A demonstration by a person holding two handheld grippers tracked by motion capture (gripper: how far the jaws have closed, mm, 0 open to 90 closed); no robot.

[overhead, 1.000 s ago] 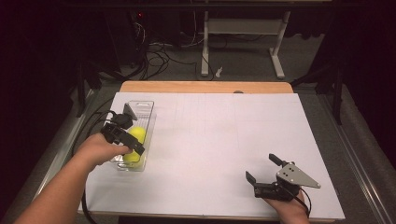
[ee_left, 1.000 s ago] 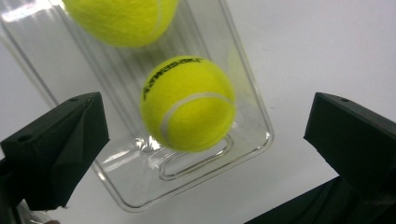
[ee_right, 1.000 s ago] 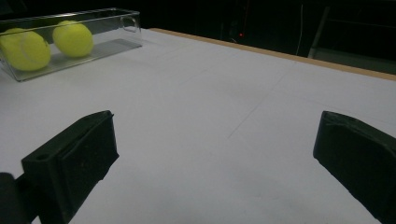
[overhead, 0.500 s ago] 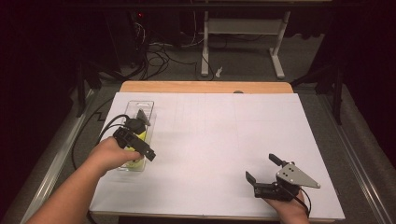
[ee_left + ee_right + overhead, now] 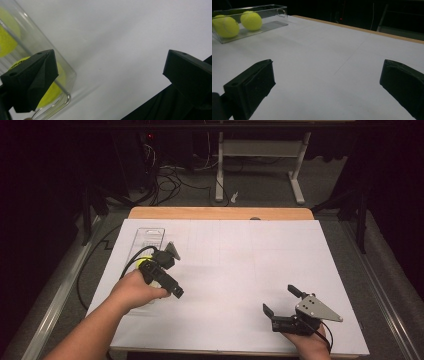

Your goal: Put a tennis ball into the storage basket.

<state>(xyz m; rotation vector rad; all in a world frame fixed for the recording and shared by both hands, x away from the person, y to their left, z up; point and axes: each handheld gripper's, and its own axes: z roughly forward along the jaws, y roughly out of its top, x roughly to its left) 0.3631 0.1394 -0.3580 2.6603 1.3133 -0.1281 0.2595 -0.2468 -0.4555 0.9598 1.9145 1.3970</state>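
Left gripper [image 5: 161,270]: in my left hand [image 5: 134,291], over the near end of the clear tray [image 5: 150,236] at the desk's left side; in its own view the fingers [image 5: 32,80] stand wide apart with nothing between them
Right gripper [image 5: 285,307]: in my right hand [image 5: 306,341] at the near right edge of the desk [image 5: 250,260], well apart from the tray; fingers [image 5: 249,87] spread wide, gripping nothing, bare white surface between them
Tennis balls: two yellow-green balls lie inside the tray, seen side by side from the right gripper view, the nearer ball [image 5: 225,26] just beside the farther ball [image 5: 251,20]; from above, a sliver of yellow [image 5: 140,264] shows next to my left gripper
Tray: long, transparent, open-topped, lying lengthwise on the white sheet at the left, its far end bare; in the left gripper view its rounded near corner [image 5: 65,98] sits just beside my left-hand finger, a ball [image 5: 53,88] behind the wall
Desk: covered with a white sheet, a wooden edge [image 5: 220,213] showing at the far side
Cable [image 5: 131,260]: black, looping from my left gripper across the tray's left side
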